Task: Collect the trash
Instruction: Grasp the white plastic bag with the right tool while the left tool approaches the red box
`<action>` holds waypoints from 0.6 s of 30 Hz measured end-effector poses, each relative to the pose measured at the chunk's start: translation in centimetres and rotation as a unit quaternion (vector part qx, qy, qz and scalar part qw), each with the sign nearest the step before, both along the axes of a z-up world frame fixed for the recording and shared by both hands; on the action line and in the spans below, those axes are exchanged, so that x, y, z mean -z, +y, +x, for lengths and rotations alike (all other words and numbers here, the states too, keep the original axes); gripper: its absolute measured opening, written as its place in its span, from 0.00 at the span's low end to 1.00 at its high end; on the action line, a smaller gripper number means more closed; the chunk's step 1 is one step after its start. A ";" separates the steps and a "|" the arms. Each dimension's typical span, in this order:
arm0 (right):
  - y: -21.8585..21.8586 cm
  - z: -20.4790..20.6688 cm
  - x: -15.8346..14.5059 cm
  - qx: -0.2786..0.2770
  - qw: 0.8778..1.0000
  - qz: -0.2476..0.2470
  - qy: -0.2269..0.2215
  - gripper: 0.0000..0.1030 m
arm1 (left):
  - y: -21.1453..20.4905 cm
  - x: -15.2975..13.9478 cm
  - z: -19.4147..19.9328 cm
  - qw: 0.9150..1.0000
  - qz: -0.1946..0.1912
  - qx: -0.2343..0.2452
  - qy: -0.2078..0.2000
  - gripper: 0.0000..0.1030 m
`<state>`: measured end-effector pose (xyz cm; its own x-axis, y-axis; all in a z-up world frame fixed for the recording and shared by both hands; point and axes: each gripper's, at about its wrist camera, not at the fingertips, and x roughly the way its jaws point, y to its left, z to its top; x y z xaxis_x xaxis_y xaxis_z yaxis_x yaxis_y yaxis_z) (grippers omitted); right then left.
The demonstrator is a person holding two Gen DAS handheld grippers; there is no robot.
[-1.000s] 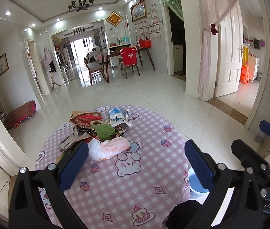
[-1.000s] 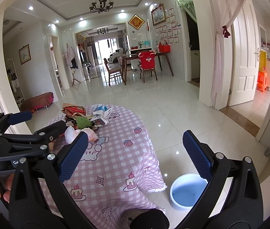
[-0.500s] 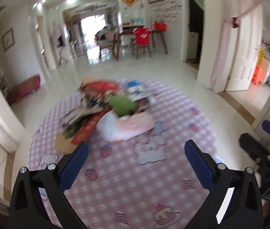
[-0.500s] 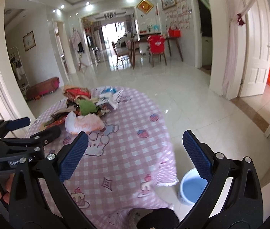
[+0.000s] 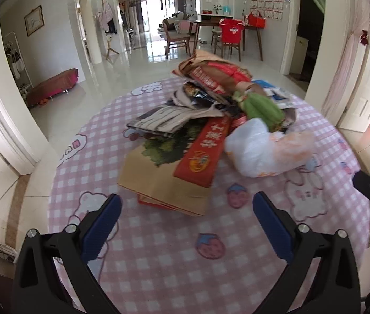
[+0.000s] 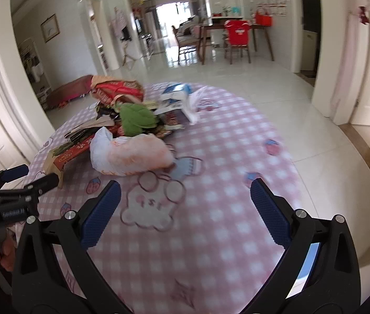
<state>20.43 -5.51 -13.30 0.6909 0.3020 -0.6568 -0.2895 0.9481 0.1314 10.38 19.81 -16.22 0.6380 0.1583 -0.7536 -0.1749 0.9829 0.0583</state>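
Trash pile [image 5: 211,120] on table [image 5: 158,261]; both tongs [image 5: 185,225] [image 6: 185,209] gaping, empty.

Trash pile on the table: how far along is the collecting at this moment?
Done: nothing visible; the trash pile sits whole on the table, white bag, brown paper bag and green item included. In hand: nothing; left claw and right claw are both open and empty, short of the pile. Left: every piece. A blue bin peeks out beyond the table's edge.
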 end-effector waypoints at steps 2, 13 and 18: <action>1.6 1.6 0.6 -0.021 1.000 0.010 0.014 0.94 | 0.3 0.4 0.4 1.000 0.009 0.001 0.003 0.96; 4.6 8.1 3.9 -0.042 0.987 0.127 0.092 0.59 | 0.2 1.8 3.2 0.999 0.028 0.037 0.013 0.96; 3.6 7.4 3.5 -0.050 0.986 0.137 0.080 0.48 | -0.6 2.2 4.6 0.998 0.048 0.038 0.019 0.87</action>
